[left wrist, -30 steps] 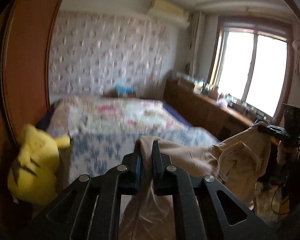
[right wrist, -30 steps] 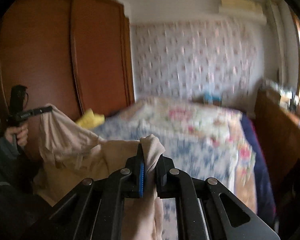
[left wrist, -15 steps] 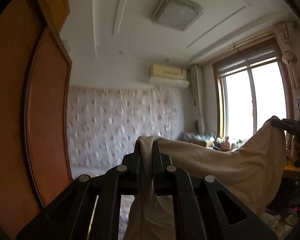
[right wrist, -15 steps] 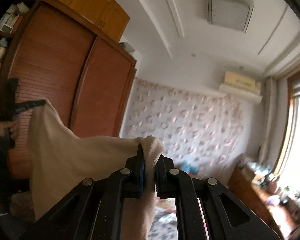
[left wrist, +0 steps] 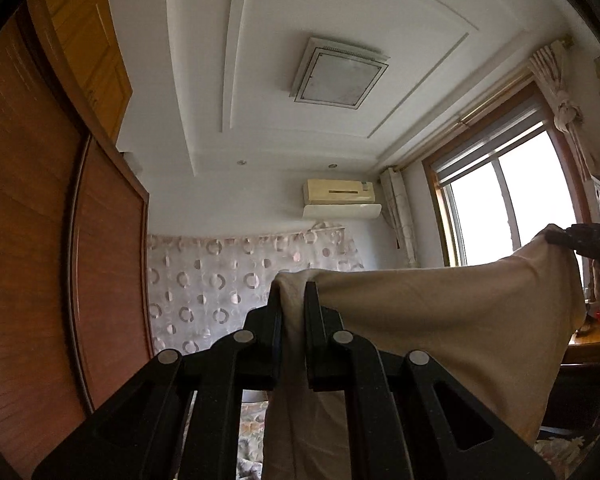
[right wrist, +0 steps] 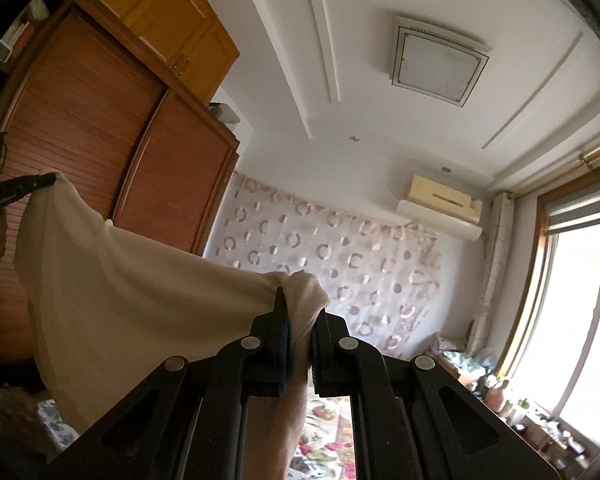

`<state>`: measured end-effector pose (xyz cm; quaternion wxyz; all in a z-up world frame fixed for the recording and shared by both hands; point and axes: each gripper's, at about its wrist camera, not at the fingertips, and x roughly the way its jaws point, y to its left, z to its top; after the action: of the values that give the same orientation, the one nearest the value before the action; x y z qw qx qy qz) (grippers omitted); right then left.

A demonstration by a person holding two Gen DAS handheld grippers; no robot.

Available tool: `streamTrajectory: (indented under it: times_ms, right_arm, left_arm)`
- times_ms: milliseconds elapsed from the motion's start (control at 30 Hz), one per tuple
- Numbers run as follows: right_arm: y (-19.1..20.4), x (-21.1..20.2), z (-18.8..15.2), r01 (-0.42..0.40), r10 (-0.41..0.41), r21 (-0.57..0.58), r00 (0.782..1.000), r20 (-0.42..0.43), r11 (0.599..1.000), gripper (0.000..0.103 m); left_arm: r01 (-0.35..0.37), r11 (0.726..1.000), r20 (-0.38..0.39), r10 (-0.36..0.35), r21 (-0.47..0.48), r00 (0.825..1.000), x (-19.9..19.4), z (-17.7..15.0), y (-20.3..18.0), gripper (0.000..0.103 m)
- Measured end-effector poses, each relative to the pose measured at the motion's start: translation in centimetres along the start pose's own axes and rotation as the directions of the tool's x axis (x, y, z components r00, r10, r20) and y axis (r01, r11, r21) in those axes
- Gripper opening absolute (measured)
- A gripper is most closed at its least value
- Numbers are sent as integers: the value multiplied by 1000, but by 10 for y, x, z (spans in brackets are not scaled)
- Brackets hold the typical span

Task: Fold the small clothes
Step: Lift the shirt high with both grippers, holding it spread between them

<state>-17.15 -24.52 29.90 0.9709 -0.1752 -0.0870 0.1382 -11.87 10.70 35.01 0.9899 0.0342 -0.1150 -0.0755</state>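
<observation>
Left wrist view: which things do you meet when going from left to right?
Wooden wardrobe → left gripper pinching the beige garment → air conditioner → window → right gripper.

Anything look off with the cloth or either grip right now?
Nothing stands out. The beige garment is stretched between the left claw and right claw, each shut on a corner. No tear or slipping edge shows.

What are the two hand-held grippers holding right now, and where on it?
Both hold one beige garment. The left hand-held gripper pinches one top corner, the right hand-held gripper the opposite top corner, with the cloth stretched between them and hanging below.
</observation>
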Motion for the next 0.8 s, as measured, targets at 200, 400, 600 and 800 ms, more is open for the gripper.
streamTrajectory:
  times_ms: [200, 400, 600, 800]
  right_arm:
    - [22, 24, -22, 28, -29, -13, 999, -41, 1000, 8]
    - [23, 81, -38, 21, -20, 4, 988, -155, 1000, 8]
    - [27, 165, -94, -10, 12, 9, 953, -302, 1000, 8]
    - [35, 259, -169, -11, 39, 67, 899, -435, 998, 8]
  left_arm:
    - [1, 1000, -17, -1, 0, 1000, 8, -6, -1, 10]
    - [11, 1000, -138, -13, -15, 990, 61, -41, 6, 10]
    - [9, 1000, -290, -12, -14, 957, 137, -120, 19, 10]
    - [10, 999, -431, -28, -43, 902, 221, -218, 32, 10]
